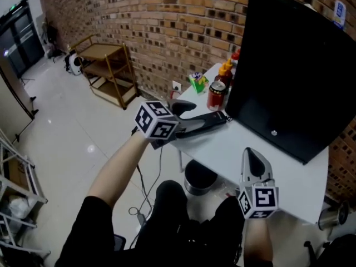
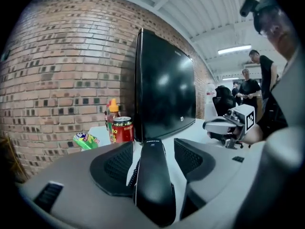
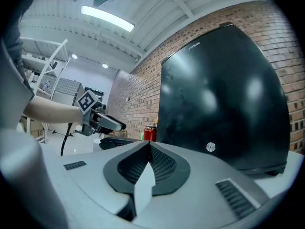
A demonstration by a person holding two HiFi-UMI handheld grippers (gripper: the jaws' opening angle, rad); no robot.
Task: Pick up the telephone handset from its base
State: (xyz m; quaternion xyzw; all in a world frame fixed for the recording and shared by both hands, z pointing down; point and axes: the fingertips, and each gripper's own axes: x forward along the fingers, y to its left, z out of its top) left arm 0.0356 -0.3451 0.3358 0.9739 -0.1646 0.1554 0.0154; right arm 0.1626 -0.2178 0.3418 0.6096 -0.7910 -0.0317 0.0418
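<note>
Nothing's been lifted yet. The telephone handset (image 2: 153, 185) is lying at the left end of the table (image 1: 222, 146), straddled by the left gripper (image 1: 190, 118), jaws spread wide, pads not touching it. The right gripper (image 1: 251, 156) is kept closed and empty, nearer. Squeezing and lifting are left.

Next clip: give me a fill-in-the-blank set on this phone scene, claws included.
1. The left claw stands ___ with the black handset between its jaws.
2. The right claw, over the white table, is ___ and empty.
3. The can beside the monitor is coloured ___.
Missing words: open; shut; red.
</note>
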